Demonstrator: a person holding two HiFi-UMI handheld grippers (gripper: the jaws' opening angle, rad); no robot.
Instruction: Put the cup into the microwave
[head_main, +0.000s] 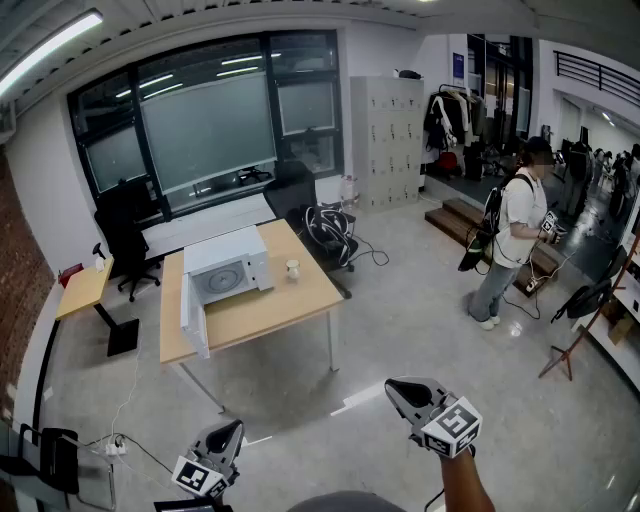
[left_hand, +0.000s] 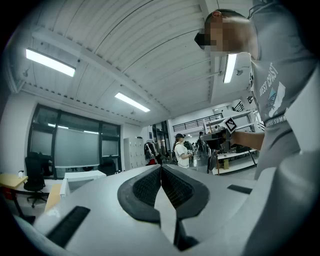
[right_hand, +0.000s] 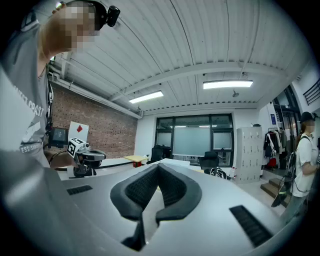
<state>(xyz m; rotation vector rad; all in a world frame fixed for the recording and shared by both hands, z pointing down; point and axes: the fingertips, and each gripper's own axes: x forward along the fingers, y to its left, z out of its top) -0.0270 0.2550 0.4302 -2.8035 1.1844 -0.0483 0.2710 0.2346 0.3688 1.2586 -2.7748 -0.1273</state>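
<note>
Left gripper (left_hand: 161, 168) and right gripper (right_hand: 157, 167): both clenched, pads meeting at the tips, nothing between them. The cup (head_main: 292, 268) stands on the wooden table (head_main: 300, 300), just right of the microwave (head_main: 228, 266), whose door (head_main: 192, 322) hangs open past the table's near edge. Open floor (head_main: 400, 320) separates grippers and table.

We see table (head_main: 290, 300) top in pale wood, matt. Microwave (head_main: 240, 255) casing white, smooth. Floor (head_main: 420, 310) grey, polished, faintly reflective. Brick wall (right_hand: 107, 132) red, rough. Right gripper (right_hand: 158, 166) shell smooth matt grey plastic; our pads (right_hand: 140, 187) black, finely ribbed.
</note>
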